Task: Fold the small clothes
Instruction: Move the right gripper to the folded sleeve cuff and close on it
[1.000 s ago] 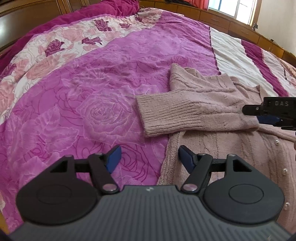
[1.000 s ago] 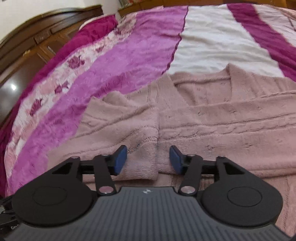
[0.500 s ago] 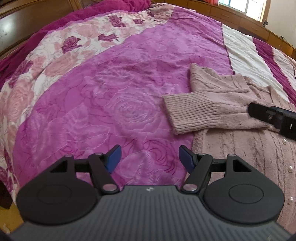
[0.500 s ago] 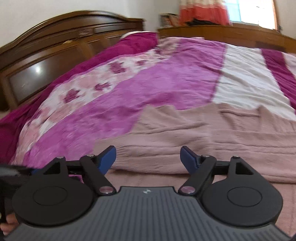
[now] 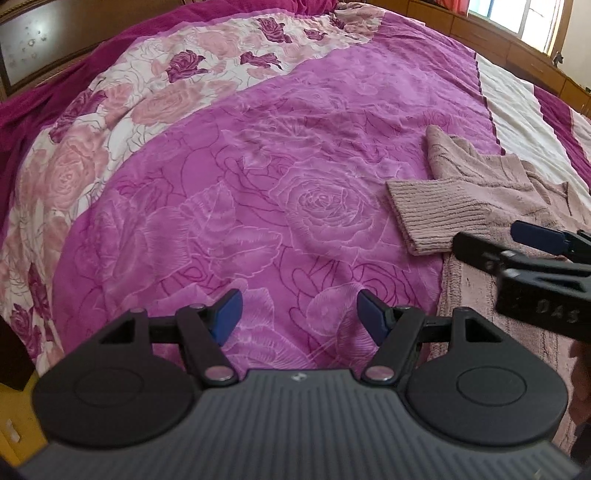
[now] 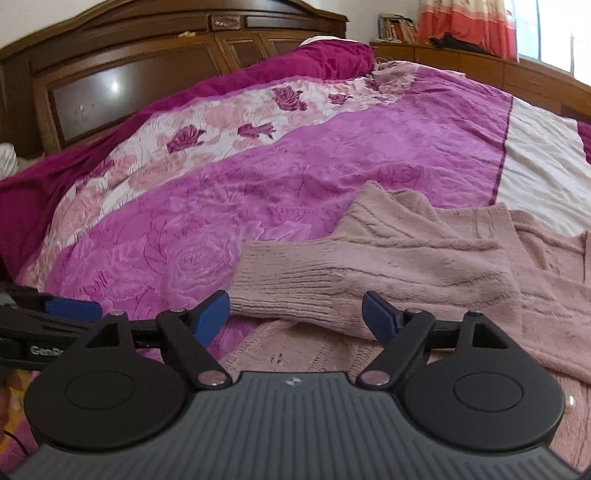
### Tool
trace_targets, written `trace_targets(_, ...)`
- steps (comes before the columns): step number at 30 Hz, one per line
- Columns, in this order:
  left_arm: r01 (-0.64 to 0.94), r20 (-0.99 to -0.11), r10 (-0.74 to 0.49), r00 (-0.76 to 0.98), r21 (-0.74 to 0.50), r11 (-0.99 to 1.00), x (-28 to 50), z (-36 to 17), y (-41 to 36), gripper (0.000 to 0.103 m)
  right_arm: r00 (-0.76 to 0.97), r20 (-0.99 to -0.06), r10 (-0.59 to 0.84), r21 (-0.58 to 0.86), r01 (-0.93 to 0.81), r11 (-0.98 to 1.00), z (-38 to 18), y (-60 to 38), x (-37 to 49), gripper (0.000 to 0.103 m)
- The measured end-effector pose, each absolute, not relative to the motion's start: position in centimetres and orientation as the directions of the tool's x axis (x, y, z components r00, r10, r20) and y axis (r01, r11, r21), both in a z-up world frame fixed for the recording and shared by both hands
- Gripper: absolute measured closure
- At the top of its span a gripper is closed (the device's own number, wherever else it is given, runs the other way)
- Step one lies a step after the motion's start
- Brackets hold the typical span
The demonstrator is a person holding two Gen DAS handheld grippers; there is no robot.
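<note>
A dusty pink knitted cardigan [image 6: 424,258] lies flat on the bed, one sleeve folded across its body with the ribbed cuff [image 5: 432,214] pointing left. It shows at the right in the left wrist view [image 5: 480,184]. My left gripper [image 5: 297,314] is open and empty, above the magenta bedspread left of the cardigan's edge. My right gripper [image 6: 295,314] is open and empty, just in front of the folded sleeve's cuff [image 6: 288,284]. The right gripper also shows at the right edge of the left wrist view [image 5: 524,251]. The left gripper shows at the left edge of the right wrist view [image 6: 55,310].
The bed is covered by a magenta rose-patterned bedspread [image 5: 258,184] with a pink floral band and a white stripe [image 6: 535,166]. A dark wooden headboard [image 6: 147,74] stands behind. Wooden cabinets and a window [image 5: 517,22] lie beyond the bed.
Both grippers have pulled back and left from the cardigan. The right gripper, earlier low over the folded sleeve, has opened wider and now sits in front of the cuff. The cardigan has not moved.
</note>
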State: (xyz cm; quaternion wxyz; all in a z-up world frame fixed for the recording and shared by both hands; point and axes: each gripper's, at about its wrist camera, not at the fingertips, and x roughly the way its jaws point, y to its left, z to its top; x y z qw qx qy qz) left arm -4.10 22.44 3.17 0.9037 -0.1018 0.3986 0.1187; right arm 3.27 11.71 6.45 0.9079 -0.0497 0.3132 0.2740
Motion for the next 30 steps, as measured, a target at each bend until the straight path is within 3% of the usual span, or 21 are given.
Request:
trace_targets(5, -0.304, -0.747, 0.130, 0.652, -0.101, 0.947, -4.0, 2.8, 22.8, 0.033, 0.661, -0.608, 0.440, 0.011, -0.548, 0.837, 5.4, 13.3, 3.7, 0.011)
trace_targets(10, -0.298, -0.744, 0.117, 0.657, -0.113, 0.948, -4.2, 2.7, 23.0, 0.033, 0.632, -0.632, 0.448, 0.071, -0.528, 0.846, 3.9, 13.5, 5.1, 0.014)
trace_targets(12, -0.297, -0.744, 0.115, 0.658, -0.116, 0.948, -4.2, 2.7, 23.1, 0.033, 0.640, -0.624, 0.448, 0.105, -0.499, 0.860, 3.8, 13.2, 5.4, 0.020)
trace_targets(17, -0.295, -0.740, 0.108, 0.664, -0.127, 0.947, -4.4, 2.9, 22.9, 0.033, 0.664, -0.596, 0.451, 0.202, -0.419, 0.885, 4.4, 11.5, 5.9, 0.066)
trace_targets(18, -0.291, -0.739, 0.105, 0.666, -0.128, 0.948, -4.4, 3.0, 22.8, 0.033, 0.666, -0.589, 0.458, 0.229, -0.405, 0.885, 4.6, 11.0, 6.1, 0.069)
trace_targets(19, -0.287, -0.738, 0.101, 0.667, -0.129, 0.949, -4.4, 3.1, 22.7, 0.033, 0.668, -0.579, 0.467, 0.255, -0.395, 0.882, 4.7, 10.5, 6.1, 0.078)
trace_targets(20, -0.283, -0.737, 0.098, 0.669, -0.131, 0.950, -4.4, 3.2, 22.6, 0.033, 0.672, -0.569, 0.474, 0.273, -0.389, 0.880, 5.0, 10.1, 6.1, 0.095)
trace_targets(23, -0.267, -0.733, 0.088, 0.675, -0.131, 0.955, -4.2, 3.5, 22.0, 0.033, 0.695, -0.547, 0.467, 0.287, -0.368, 0.884, 5.7, 9.1, 6.1, 0.101)
trace_targets(30, -0.245, -0.726, 0.080, 0.684, -0.126, 0.961, -4.0, 3.9, 21.0, 0.033, 0.663, -0.542, 0.516, 0.322, -0.403, 0.856, 7.2, 7.4, 6.3, 0.100)
